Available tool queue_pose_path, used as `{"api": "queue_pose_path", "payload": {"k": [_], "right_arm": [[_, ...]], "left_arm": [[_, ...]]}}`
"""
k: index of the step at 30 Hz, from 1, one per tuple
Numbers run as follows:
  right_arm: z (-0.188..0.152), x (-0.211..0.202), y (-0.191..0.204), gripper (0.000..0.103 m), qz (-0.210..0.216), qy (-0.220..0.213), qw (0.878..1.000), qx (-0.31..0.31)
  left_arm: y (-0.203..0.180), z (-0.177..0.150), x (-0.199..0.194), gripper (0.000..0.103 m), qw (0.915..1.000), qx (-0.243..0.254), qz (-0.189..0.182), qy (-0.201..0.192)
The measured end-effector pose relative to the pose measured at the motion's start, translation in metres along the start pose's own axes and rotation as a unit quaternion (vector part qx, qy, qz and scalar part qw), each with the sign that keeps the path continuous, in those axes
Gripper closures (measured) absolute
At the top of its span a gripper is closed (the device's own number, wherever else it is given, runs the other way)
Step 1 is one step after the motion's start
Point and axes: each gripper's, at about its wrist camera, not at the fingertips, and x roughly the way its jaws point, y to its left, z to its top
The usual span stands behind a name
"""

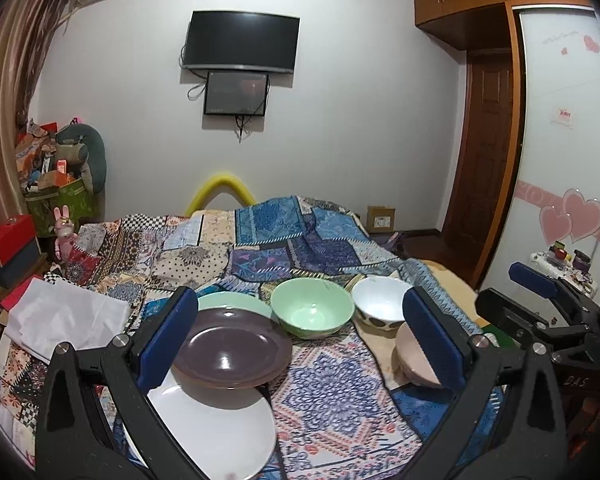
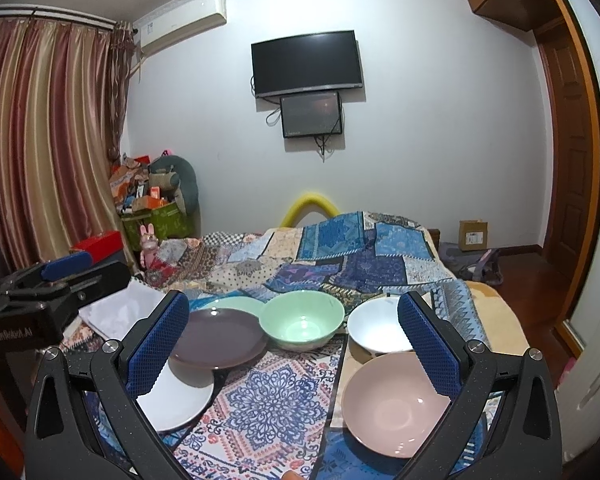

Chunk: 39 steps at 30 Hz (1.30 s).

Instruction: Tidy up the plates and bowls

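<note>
On the patterned bedspread lie a purple plate (image 1: 232, 350) (image 2: 220, 338), a white plate (image 1: 220, 436) (image 2: 180, 398) partly under it, and a pale green plate (image 1: 240, 302) (image 2: 236, 304) behind it. A green bowl (image 1: 312, 312) (image 2: 302, 320), a white bowl (image 1: 380, 306) (image 2: 376, 328) and a pink bowl (image 1: 410, 354) (image 2: 392, 404) stand to the right. My left gripper (image 1: 300, 340) is open and empty above the plates. My right gripper (image 2: 296, 348) is open and empty, its right finger over the pink bowl.
A white cloth (image 1: 64, 320) lies left of the plates. Red boxes (image 1: 8, 240) and a cluttered pile (image 1: 56, 168) stand at the far left by the curtain. A wardrobe (image 1: 564, 140) and door are on the right. A cardboard box (image 2: 473, 235) sits on the floor.
</note>
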Motion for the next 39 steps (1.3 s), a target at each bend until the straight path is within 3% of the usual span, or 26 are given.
{"api": "queue_pose_path", "payload": {"k": [9, 12, 21, 26, 34, 39], "right_arm": [[-0.005, 0.032, 0.011, 0.000, 0.007, 0.035, 0.999, -0.018], [-0.007, 0.044, 0.017, 0.002, 0.011, 0.046, 0.999, -0.024], [-0.017, 0.089, 0.037, 0.022, 0.035, 0.098, 0.994, -0.036], [-0.025, 0.122, 0.044, 0.039, 0.053, 0.142, 0.988, -0.027], [-0.051, 0.164, 0.048, 0.050, 0.065, 0.205, 0.977, 0.000], [-0.064, 0.184, 0.046, 0.056, 0.058, 0.234, 0.970, 0.006]], "left_arm": [[0.045, -0.002, 0.034, 0.001, 0.9981, 0.010, 0.034, 0.050], [0.065, -0.004, 0.048, 0.010, 0.9966, 0.002, 0.039, 0.072], [0.119, -0.014, 0.094, 0.028, 0.9894, -0.003, 0.045, 0.138], [0.149, -0.018, 0.120, 0.036, 0.9855, -0.003, 0.049, 0.163], [0.176, -0.042, 0.161, 0.039, 0.9797, -0.006, 0.031, 0.198], [0.183, -0.062, 0.190, 0.053, 0.9715, -0.009, 0.022, 0.236]]}}
